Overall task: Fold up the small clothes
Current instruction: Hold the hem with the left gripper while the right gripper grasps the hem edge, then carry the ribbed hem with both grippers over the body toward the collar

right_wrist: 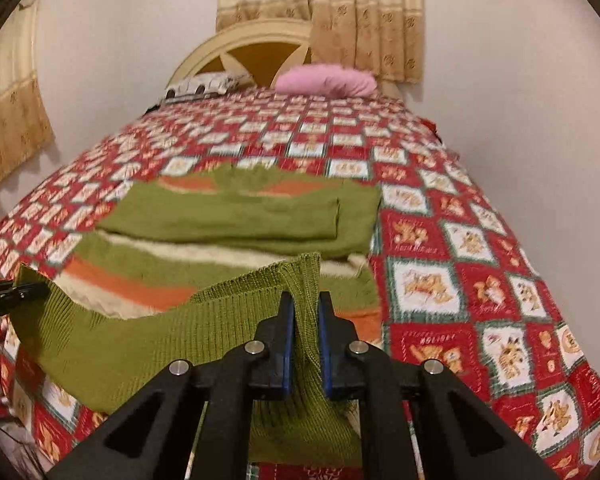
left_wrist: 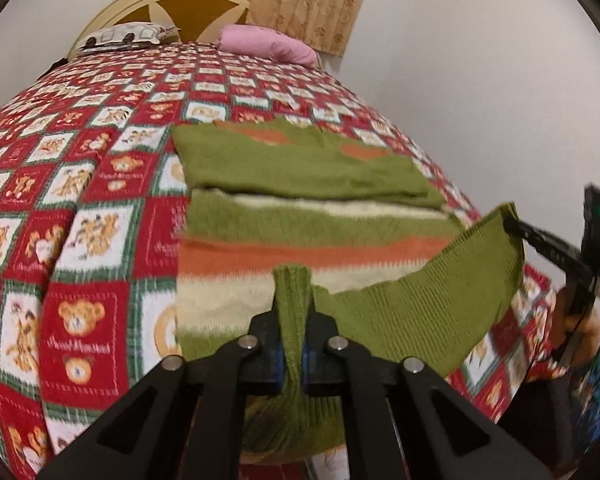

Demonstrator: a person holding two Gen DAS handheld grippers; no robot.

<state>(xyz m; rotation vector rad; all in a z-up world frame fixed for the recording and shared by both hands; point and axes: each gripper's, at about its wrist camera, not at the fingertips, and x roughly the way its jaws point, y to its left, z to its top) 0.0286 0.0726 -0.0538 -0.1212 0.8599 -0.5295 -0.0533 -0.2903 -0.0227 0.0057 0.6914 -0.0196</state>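
right gripper (right_wrist: 305, 332) clamping sweater (right_wrist: 236, 216) hem, bedspread (right_wrist: 460, 248)

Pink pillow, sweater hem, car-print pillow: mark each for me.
pink pillow (right_wrist: 327, 79): right wrist view, middle of its rumpled top.
sweater hem (left_wrist: 428, 308): left wrist view, ribbed green band lifted between the two grippers.
car-print pillow (left_wrist: 126, 35): left wrist view, middle of the printed car.

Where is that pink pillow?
The pink pillow lies at the bed's far end, against the headboard, right of the car-print pillow, below the curtain.
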